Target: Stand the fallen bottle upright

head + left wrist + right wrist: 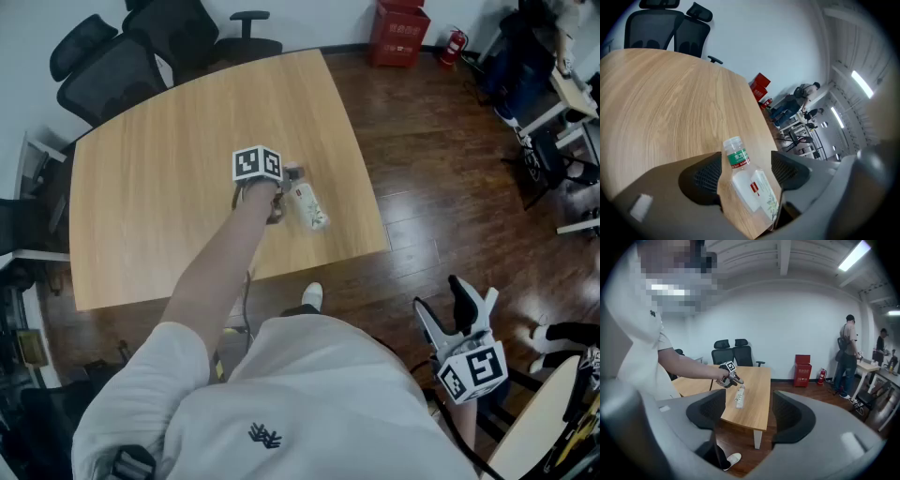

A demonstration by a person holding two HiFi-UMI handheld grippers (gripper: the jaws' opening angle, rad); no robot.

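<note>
The bottle (307, 206) lies on its side near the counter's (169, 187) right edge (clear plastic, contents unreadable). The left gripper (746, 158) straddles it, jaws wide apart. The right gripper (749, 399), off the counter, gapes empty.

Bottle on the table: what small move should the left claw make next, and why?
Probably close the left claw on the bottle: it lies on its side on the table, already between the open jaws, which don't seem to press it.
</note>
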